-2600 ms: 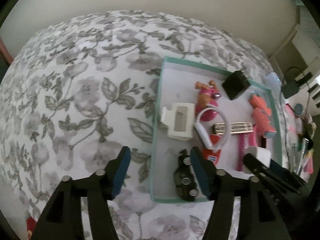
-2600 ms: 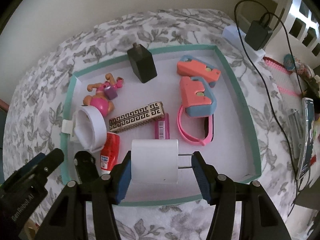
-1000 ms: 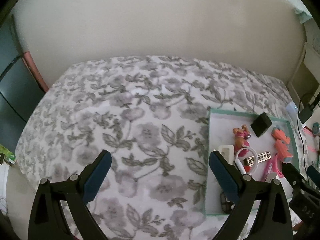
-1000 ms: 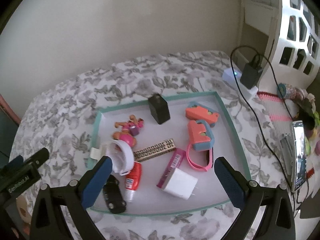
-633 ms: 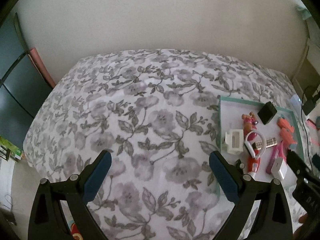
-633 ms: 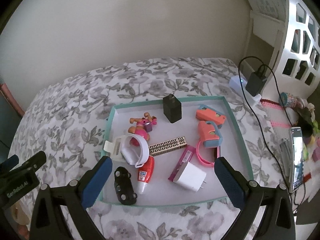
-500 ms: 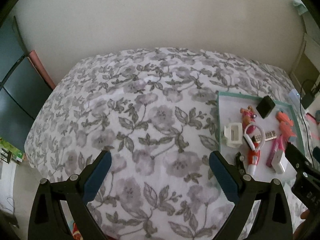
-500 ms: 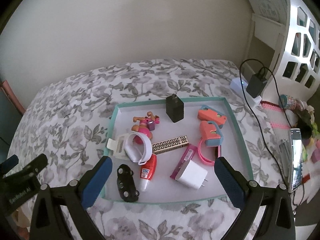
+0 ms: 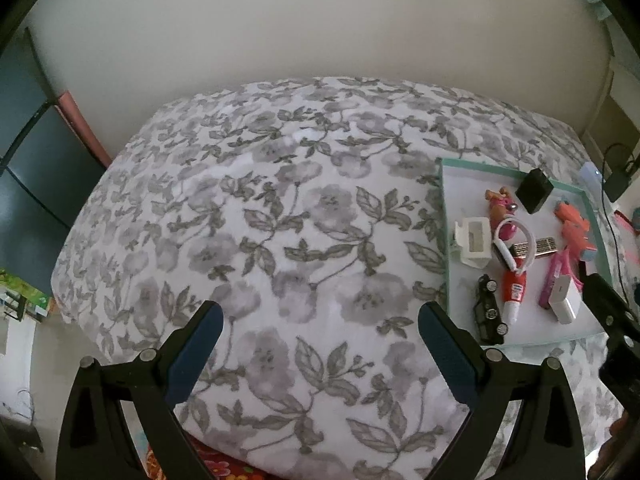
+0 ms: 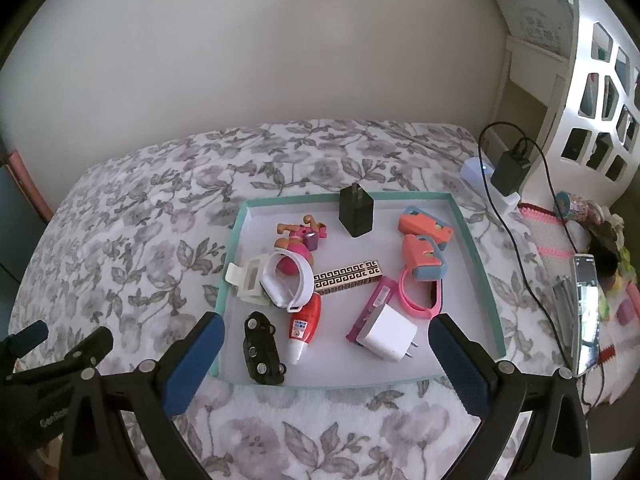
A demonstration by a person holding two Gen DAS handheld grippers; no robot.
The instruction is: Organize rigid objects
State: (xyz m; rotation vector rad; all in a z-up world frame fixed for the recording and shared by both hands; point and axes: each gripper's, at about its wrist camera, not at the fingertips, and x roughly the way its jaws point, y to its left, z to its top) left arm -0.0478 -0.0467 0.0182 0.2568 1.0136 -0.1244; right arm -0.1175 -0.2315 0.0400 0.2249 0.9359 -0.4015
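Observation:
A teal-rimmed tray [image 10: 476, 248] lies on the floral bedspread and holds several small objects: a white charger [image 10: 387, 336], a black toy car [image 10: 261, 348], a red tube [image 10: 306, 326], a white band [image 10: 290, 280], a black charger [image 10: 355, 210], a patterned bar [image 10: 346, 280] and orange-blue pieces [image 10: 424, 258]. My right gripper [image 10: 326, 330] is open and empty, held above the tray's near edge. My left gripper [image 9: 320, 316] is open and empty over bare bedspread, left of the tray [image 9: 446, 240].
The floral bed [image 9: 260, 220] fills the left wrist view, with a wall behind. A power strip with a black adapter [image 10: 508, 168] and cable lies right of the tray. A phone [image 10: 586, 312] and clutter sit at far right. A white shelf unit [image 10: 592, 80] stands behind.
My right gripper let go of the white charger into the tray and opened wide. Both grippers pulled back and up from the tray, and the view widened.

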